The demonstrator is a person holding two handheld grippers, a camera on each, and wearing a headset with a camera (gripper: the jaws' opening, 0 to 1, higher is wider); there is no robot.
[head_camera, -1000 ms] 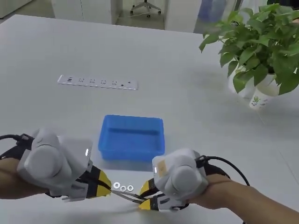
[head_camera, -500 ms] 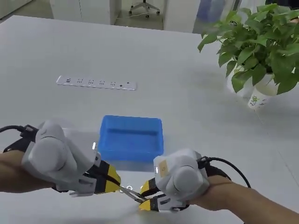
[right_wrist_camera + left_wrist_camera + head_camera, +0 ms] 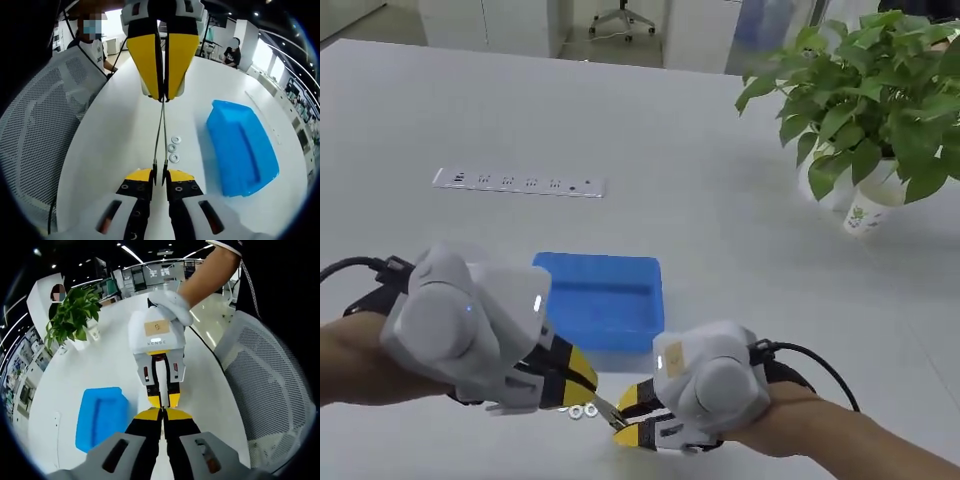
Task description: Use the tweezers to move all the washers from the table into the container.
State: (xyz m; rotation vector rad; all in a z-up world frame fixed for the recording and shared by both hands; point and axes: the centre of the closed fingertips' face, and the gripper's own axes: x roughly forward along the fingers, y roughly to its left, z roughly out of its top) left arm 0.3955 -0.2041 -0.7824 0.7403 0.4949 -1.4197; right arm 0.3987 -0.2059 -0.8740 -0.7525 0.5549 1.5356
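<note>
Between the fingers: tweezers [image 3: 160,140] are stretching across.
Left gripper [image 3: 588,383]: is clenching one end.
Right gripper [image 3: 159,177]: is grasping the other.
Washers [image 3: 172,148]: are lying beside the right fingers.

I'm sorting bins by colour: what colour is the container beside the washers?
The container is plain blue, clearest in the right gripper view.

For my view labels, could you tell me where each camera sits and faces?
Head view: on the headset, looking down at the table, left claw and right claw; both forearms show.
Left gripper view: on the left claw, facing the right claw and the arm holding it.
Right gripper view: on the right claw, facing the left claw along the tweezers.
All share the blue container.
</note>
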